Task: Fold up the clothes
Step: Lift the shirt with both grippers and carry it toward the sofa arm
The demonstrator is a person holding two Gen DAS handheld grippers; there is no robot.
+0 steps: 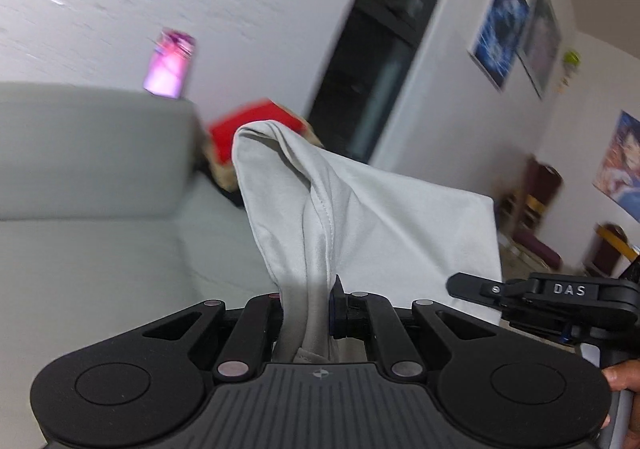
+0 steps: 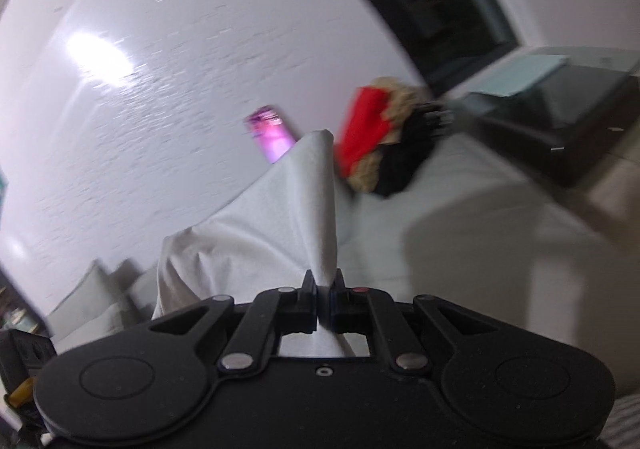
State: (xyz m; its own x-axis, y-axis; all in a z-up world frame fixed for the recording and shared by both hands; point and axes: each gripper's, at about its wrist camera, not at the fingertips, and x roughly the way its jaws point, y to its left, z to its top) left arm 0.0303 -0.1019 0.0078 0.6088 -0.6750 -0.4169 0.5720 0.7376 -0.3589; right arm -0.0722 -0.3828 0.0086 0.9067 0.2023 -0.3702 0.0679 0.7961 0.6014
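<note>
A: State what my left wrist view fails to resolve.

B: The pale cloth hides the left finger pad of my left gripper, and its lower end drops out of sight behind the gripper body. The pink object on the sofa back is motion-blurred; type cannot be told. My right gripper is cut off by the right edge; its jaws are not visible here.

A: And my right wrist view?

B: The cloth covers part of the pink object. The red, tan and black heap is smeared; its items cannot be separated. The dark box is blurred too.
</note>
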